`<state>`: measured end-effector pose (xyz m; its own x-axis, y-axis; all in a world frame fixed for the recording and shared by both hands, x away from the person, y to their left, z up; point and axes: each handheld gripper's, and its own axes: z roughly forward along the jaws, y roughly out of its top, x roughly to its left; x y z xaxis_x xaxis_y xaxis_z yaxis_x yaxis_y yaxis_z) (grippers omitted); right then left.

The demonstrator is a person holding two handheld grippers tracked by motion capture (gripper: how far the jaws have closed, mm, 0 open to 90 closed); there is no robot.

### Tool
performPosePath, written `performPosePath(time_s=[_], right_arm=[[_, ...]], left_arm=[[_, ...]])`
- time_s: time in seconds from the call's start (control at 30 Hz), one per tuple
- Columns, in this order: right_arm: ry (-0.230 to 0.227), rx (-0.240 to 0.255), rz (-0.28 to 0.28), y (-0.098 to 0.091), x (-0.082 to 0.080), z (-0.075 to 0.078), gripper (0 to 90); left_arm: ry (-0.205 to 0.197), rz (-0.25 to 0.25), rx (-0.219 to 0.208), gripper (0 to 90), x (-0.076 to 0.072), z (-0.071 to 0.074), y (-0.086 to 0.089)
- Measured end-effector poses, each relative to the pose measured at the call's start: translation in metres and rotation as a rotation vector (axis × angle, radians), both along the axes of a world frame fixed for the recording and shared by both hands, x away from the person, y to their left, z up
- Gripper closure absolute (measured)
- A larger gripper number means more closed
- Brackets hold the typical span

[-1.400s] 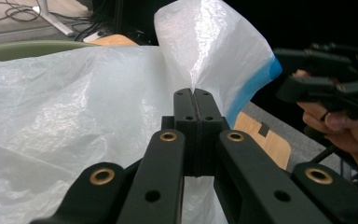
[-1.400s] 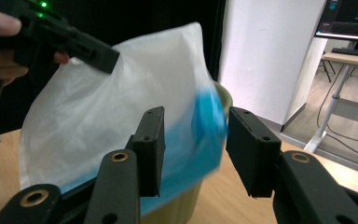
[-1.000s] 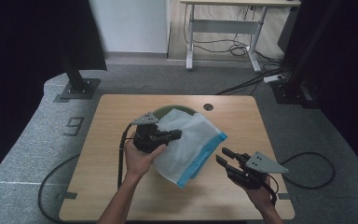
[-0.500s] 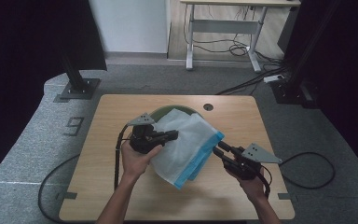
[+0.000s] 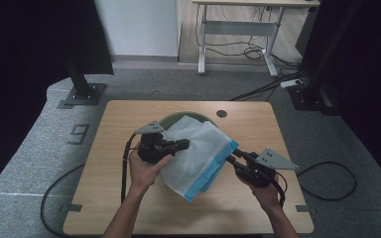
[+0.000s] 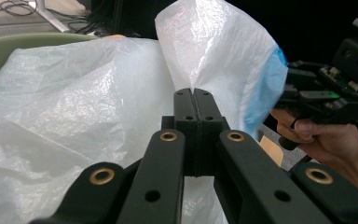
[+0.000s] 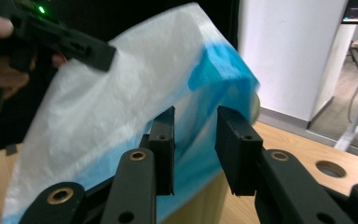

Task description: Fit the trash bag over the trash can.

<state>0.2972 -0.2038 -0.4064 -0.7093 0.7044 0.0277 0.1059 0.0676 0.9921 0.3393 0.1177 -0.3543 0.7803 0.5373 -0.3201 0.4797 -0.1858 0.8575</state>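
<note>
High view: a green bowl (image 5: 171, 119) sits half hidden behind the bag (image 5: 198, 151), on a wooden desk (image 5: 114, 193) over grey carpet; another desk stands behind. The bag's long axis slants from bowl to near edge, blue rim rightward.

Left view: left tongs (image 6: 196, 100) are clamped on the bag.

Right view: right tongs (image 7: 194, 144), just closing, straddle the blue rim unpinched

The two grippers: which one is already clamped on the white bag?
The left gripper: its jaws are shut on the white bag. The right gripper has a gap at the blue edge.
</note>
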Motion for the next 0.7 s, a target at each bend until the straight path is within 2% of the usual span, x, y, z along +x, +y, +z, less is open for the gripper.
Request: performPosePath(time_s=[0.03,0.07,0.17,0.27,0.33,0.53,0.6,0.7], right_arm=[[0.000,0.011,0.009,0.002,0.001,0.003,71.0],[0.000,0.011,0.009,0.002,0.001,0.003,71.0],[-0.008,0.004,0.005,0.005,0.001,0.006,88.7],[0.007,0.002,0.014,0.006,0.004,0.007,88.9],[0.001,-0.017,0.006,0.005,0.004,0.008,89.0],[-0.006,-0.044,-0.015,-0.001,0.002,0.008,89.0],[-0.008,-0.056,-0.026,-0.004,0.000,0.006,88.9],[-0.007,-0.058,-0.034,-0.007,-0.001,0.005,88.9]], left_arm=[[-0.001,0.001,0.001,89.8,0.000,0.000,-0.001],[-0.001,0.001,0.002,89.8,0.000,0.000,-0.001],[-0.011,0.011,-0.006,89.8,0.001,0.000,0.000],[-0.022,0.028,-0.019,89.8,0.005,0.001,0.003],[-0.021,0.038,-0.031,89.8,0.007,0.002,0.006],[-0.052,0.085,-0.059,89.9,0.011,0.003,0.015],[-0.059,0.093,-0.059,89.9,0.010,0.004,0.018],[-0.074,0.108,-0.035,89.9,0.008,0.007,0.023]])
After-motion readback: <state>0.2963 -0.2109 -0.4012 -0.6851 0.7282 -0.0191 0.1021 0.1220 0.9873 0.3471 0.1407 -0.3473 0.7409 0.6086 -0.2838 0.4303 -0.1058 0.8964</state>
